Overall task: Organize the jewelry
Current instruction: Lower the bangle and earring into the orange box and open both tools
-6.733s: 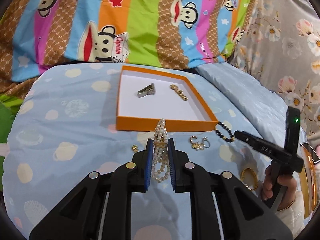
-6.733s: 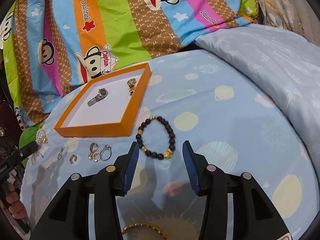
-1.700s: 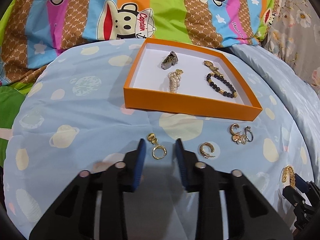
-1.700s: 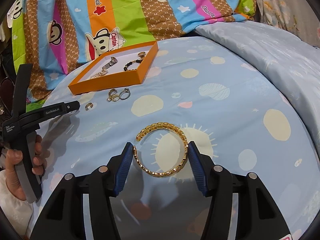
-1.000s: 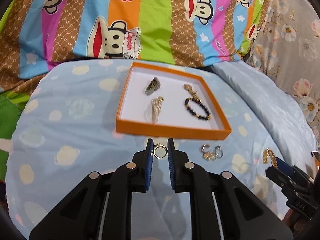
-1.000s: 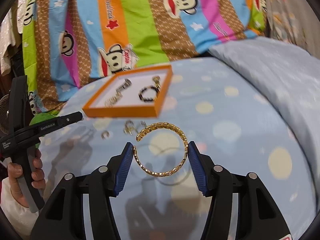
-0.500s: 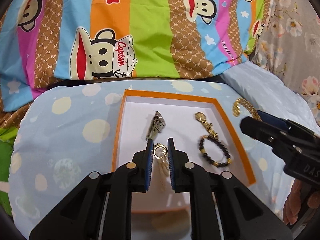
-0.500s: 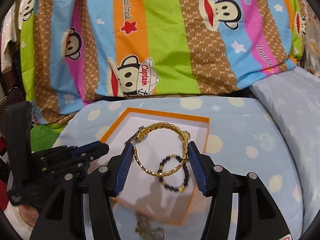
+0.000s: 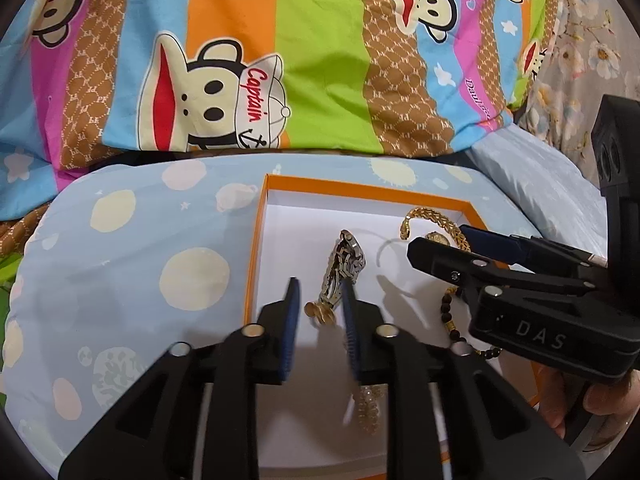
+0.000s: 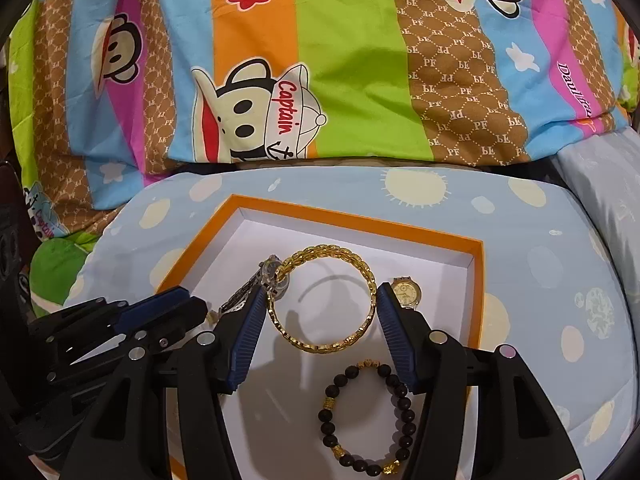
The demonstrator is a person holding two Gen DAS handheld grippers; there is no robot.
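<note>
An orange box [image 9: 256,240] [image 10: 360,220] with a white floor lies on the blue spotted bedding. My left gripper [image 9: 320,332] hangs over the box's left part, its jaws opening. A gold earring [image 9: 320,312] sits loose between the pads, touching neither. My right gripper [image 10: 324,320] is shut on a gold chain bangle [image 10: 324,304] [image 9: 432,224], held just above the box floor. In the box lie a silver watch [image 9: 344,260], a gold watch [image 10: 406,292], a dark bead bracelet [image 10: 364,416] and a pearl bracelet [image 9: 370,408], partly hidden by my left fingers.
A striped monkey-print quilt [image 10: 340,80] rises right behind the box. Floral fabric [image 9: 592,60] stands at the far right. A person's hand [image 9: 600,400] grips the right gripper's handle. The two grippers are close side by side over the box.
The left jaws have parted and let go of the earring. Both grippers have pushed further in over the box, and the bangle sits lower above its floor.
</note>
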